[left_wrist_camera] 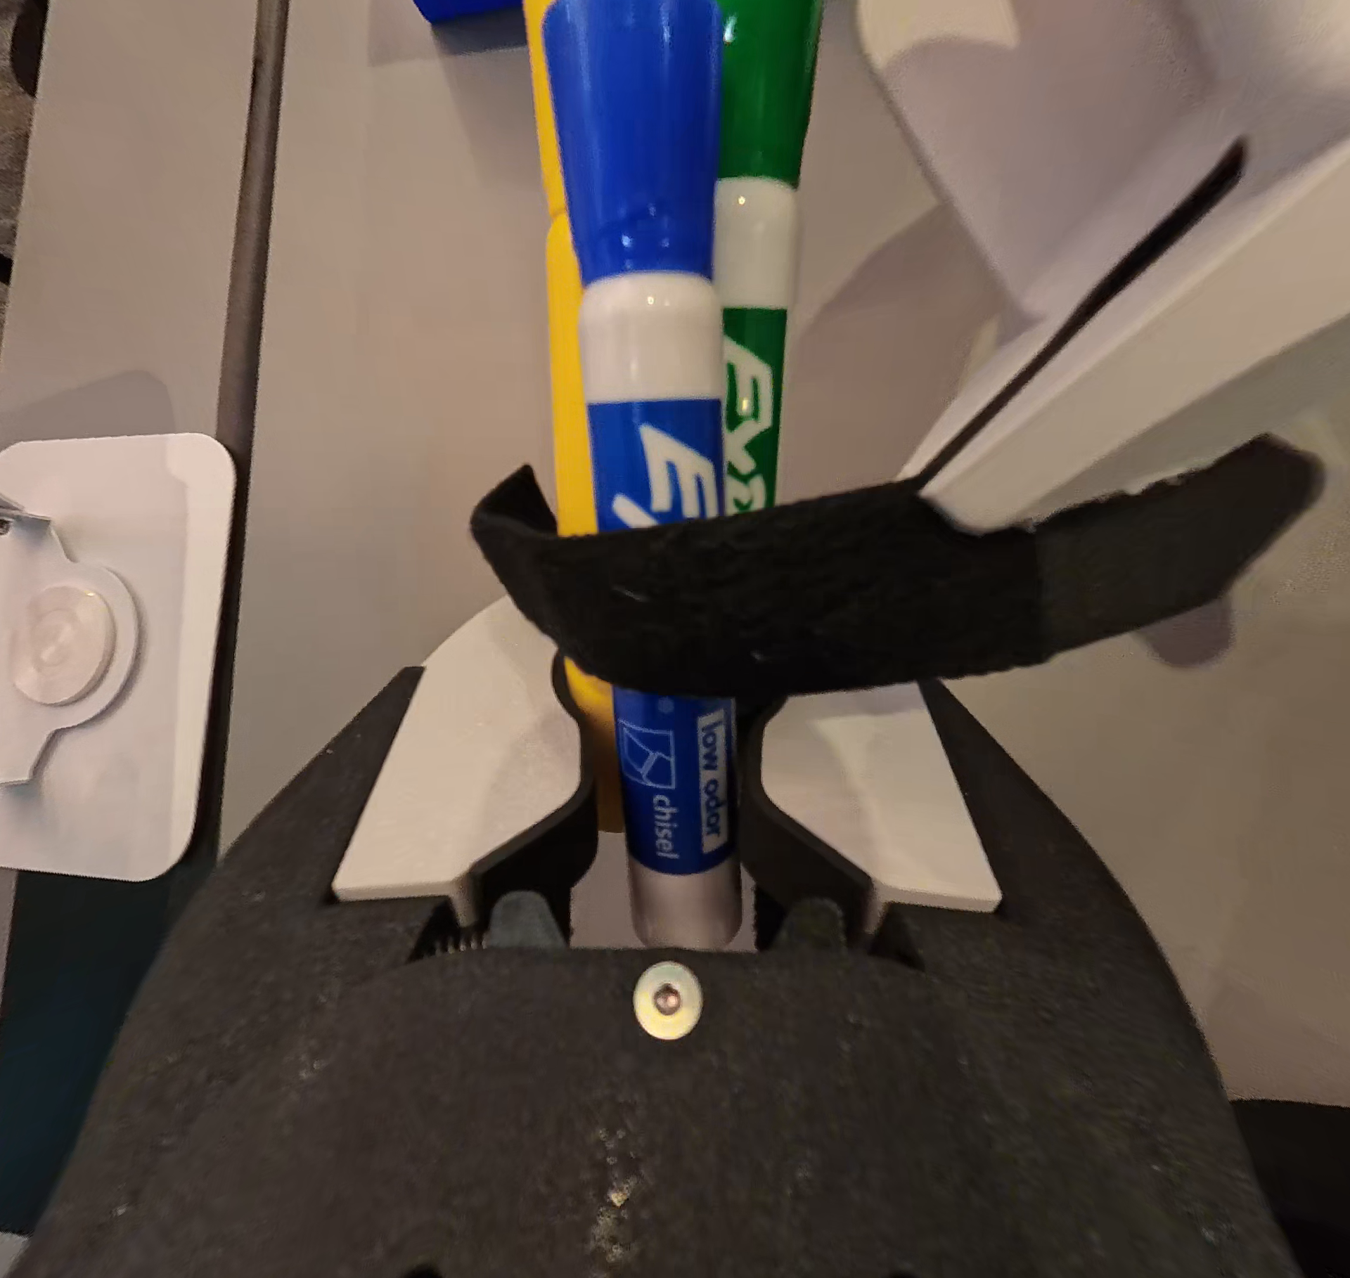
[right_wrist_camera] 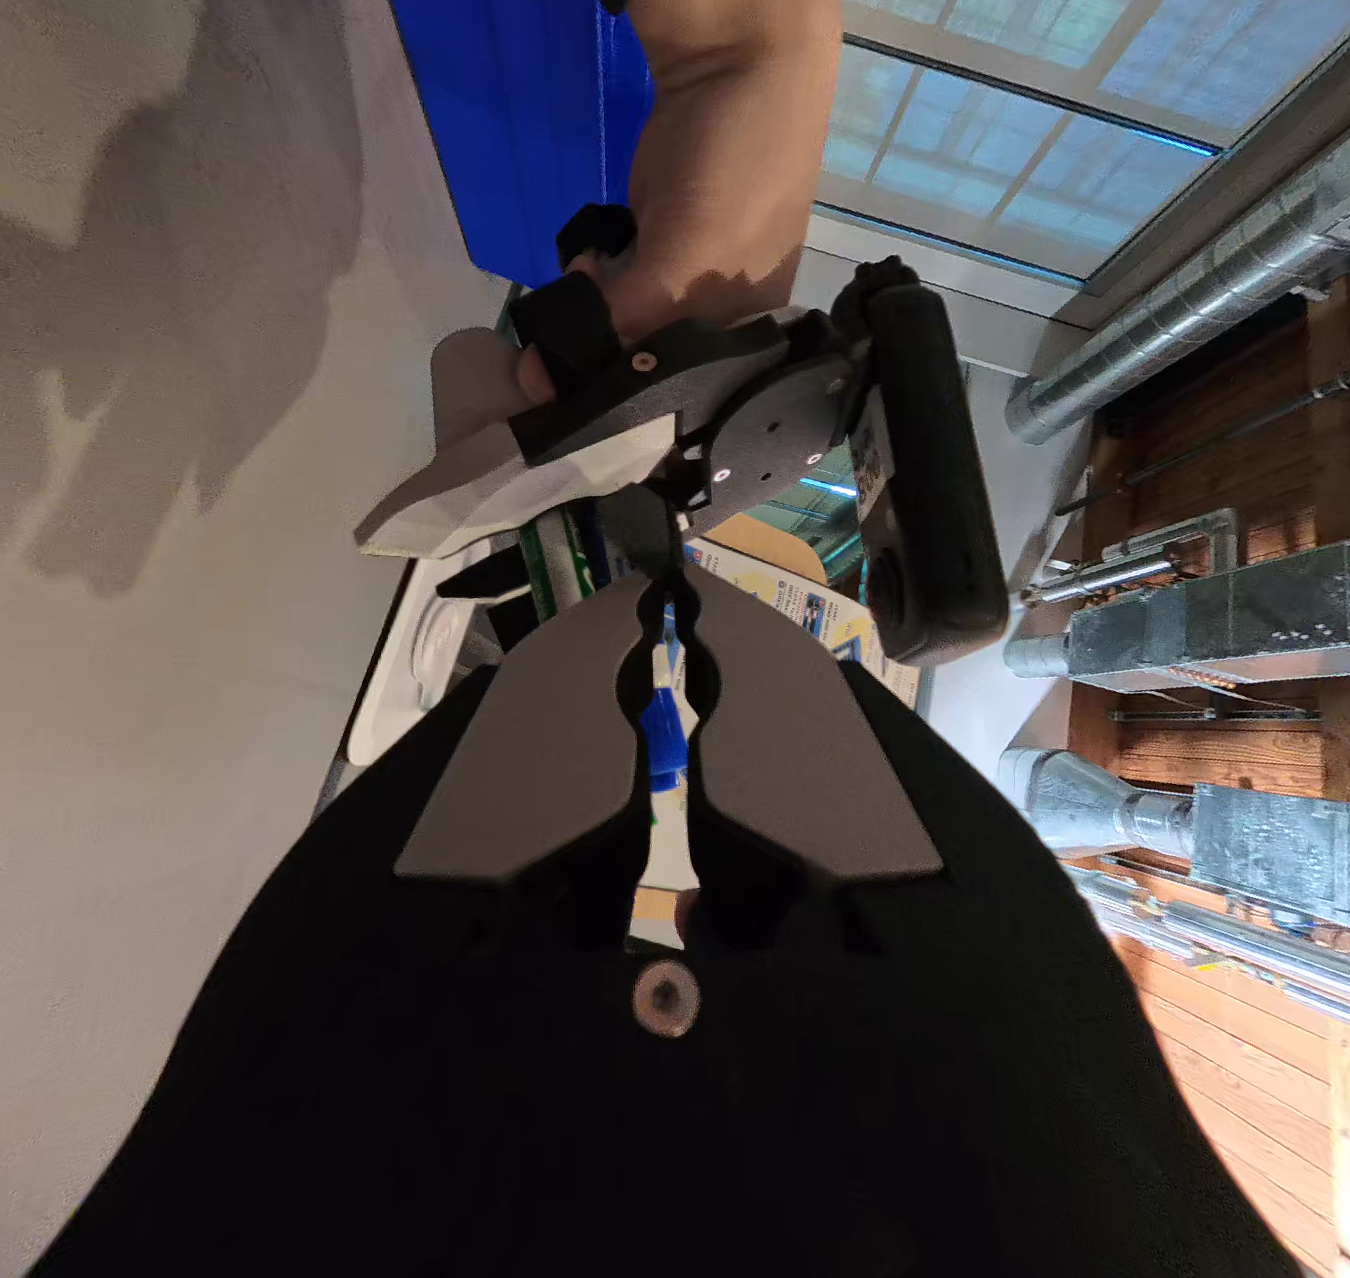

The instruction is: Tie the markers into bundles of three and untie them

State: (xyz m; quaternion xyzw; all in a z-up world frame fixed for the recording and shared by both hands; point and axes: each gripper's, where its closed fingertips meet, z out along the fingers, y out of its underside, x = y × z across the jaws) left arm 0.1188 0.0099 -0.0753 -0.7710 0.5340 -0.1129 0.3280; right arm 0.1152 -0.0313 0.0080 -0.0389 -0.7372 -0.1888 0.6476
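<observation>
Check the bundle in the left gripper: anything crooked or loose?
The black strap sits slanted and slack around the three markers, its end pinched by the right gripper. The blue marker sits lower than the green marker and the yellow marker, so their ends are uneven.

Three markers, loosely strapped

Blue marker [left_wrist_camera: 643,381], yellow marker [left_wrist_camera: 562,337] and green marker [left_wrist_camera: 760,235] stand side by side, capped; a black hook-and-loop strap [left_wrist_camera: 767,585] loops around them.

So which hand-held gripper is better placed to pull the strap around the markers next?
The right hand-held gripper: it is shut on the free end of the black strap, which loops the blue marker, the yellow marker and the green marker. The left hand-held gripper is occupied clamping the bundle.
</observation>
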